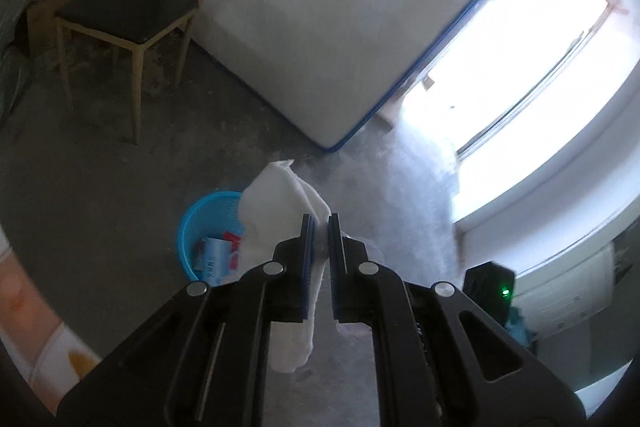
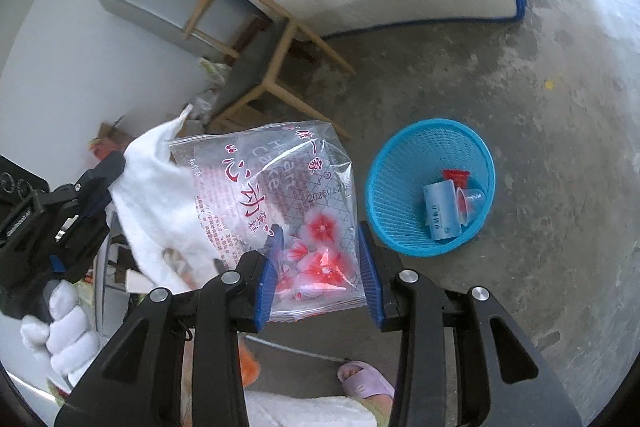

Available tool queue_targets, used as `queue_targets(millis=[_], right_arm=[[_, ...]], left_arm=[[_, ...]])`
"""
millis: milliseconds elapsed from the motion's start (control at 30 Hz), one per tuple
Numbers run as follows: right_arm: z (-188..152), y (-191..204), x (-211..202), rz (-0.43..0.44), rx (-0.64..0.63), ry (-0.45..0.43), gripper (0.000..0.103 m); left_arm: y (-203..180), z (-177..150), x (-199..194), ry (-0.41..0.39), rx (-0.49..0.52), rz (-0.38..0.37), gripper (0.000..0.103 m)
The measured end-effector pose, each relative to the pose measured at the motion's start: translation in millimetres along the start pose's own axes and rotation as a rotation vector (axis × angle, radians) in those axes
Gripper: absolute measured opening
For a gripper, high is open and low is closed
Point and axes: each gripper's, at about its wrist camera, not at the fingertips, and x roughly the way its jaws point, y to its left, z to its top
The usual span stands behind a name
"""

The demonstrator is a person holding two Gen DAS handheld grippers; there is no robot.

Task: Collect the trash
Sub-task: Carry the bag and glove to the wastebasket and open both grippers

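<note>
Chair beside blue basket.

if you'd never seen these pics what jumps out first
The clear snack wrapper with red flowers and red lettering fills the middle of the right wrist view, clamped between the right gripper. Beside it on the floor sits a bright blue basket already holding a few scraps. In the left wrist view a crumpled white tissue hangs pinched in the left gripper, against a glaring window.
</note>
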Motion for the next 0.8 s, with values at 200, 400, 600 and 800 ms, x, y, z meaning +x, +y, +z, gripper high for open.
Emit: queue_targets(millis=[200,400,600,800], right_arm=[[39,-38,75,-0.037,0.082,0.075,0.051],[44,-92,151,-0.241,0.15,0.159,0.055],[34,-104,154,-0.279,0.135,0.157,0.055],[39,-96,141,-0.272,0.09,0.093,0.074]], left_arm=[[13,21,84,0.057,0.001,0.069,0.055],[40,20,87,0.05,-0.022,0.149,0.061],[36,20,29,-0.045,0.022,0.18,0.067],[35,14,-35,-0.135,-0.02,0.163,0.07]])
